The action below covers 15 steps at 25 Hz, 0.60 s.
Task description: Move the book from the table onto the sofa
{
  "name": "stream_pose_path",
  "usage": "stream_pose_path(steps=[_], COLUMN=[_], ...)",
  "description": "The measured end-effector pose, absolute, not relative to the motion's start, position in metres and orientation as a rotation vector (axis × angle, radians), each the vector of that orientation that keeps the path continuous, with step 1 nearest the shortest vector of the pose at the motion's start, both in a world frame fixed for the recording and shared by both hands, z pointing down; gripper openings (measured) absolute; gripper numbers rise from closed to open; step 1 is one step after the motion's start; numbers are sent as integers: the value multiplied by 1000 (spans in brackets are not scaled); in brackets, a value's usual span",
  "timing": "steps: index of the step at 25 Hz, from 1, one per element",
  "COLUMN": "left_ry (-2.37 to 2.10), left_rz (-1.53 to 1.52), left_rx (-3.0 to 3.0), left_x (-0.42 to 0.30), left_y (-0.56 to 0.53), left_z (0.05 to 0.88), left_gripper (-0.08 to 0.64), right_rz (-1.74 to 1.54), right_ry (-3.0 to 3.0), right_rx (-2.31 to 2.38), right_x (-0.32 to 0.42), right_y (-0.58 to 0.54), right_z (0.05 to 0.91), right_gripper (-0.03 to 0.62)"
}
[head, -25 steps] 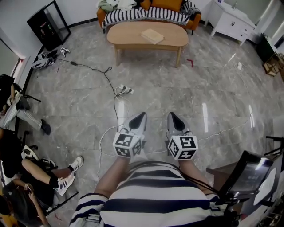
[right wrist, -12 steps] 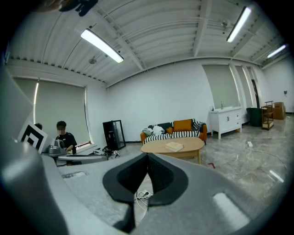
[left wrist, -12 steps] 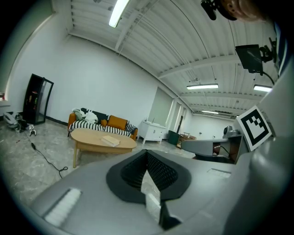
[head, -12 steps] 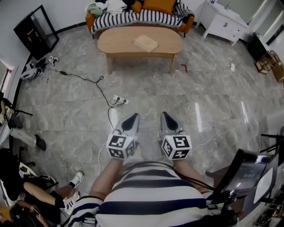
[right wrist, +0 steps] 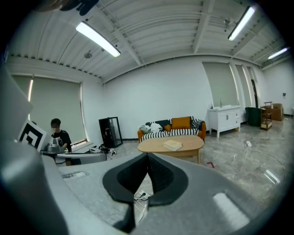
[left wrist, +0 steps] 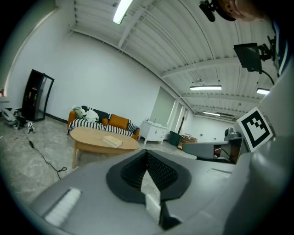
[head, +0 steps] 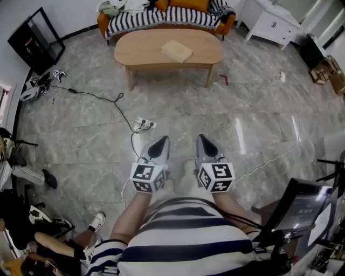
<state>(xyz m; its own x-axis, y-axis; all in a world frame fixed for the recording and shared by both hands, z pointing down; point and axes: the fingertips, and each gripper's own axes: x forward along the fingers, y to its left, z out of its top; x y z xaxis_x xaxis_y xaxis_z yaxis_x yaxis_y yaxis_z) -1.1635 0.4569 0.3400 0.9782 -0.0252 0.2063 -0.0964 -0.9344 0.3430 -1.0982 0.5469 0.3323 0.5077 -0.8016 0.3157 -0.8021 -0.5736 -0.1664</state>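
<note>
I carry my left gripper (head: 159,145) and right gripper (head: 205,144) side by side in front of my striped shirt (head: 183,237), pointing ahead at the room. Both have their jaws pressed together with nothing between them. I judge that is simply a carrying posture, since there is nothing to grasp here. The book (head: 177,51) lies flat on the oval wooden desk (head: 143,49), well apart from me across the marble floor (head: 259,108). It sits right of the desk's middle, turned a little askew. The sofa (head: 161,17) stands just behind the desk, so the book's trip should be short once I reach it.

A power strip (head: 144,124) and its cable lie on the floor between me and the desk, a thing to step around.

The head view cuts off the sofa's back. A heap of clothes (head: 116,6) covers its left end, and I cannot tell how much seat is free. The gap between desk and sofa is hidden. The book is too small to show its thickness or cover. A seated person (head: 59,245) is cut off at the lower left edge.
</note>
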Motion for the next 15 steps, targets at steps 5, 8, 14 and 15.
stream_pose_path(steps=[5,8,14,15], left_ry=[-142,-183,-180,-187], left_rz=[282,290,300,299], left_rx=[2765,2746,2759,2763], left_x=[-1131,-1103,-1038,-1029], left_y=[429,416,407,405], left_z=[345,351,342,340], left_gripper=[2,2,2,2], right_rz=[562,556,552,555], right_ry=[-1474,-1507,-1588,-1604], right_rx=[2718,2693,2655,2644], right_x=[-1055,-1024,-965,-958], right_y=[516,502,476,472], right_z=[337,337,330,330], right_gripper=[-6,-6,-6,-6])
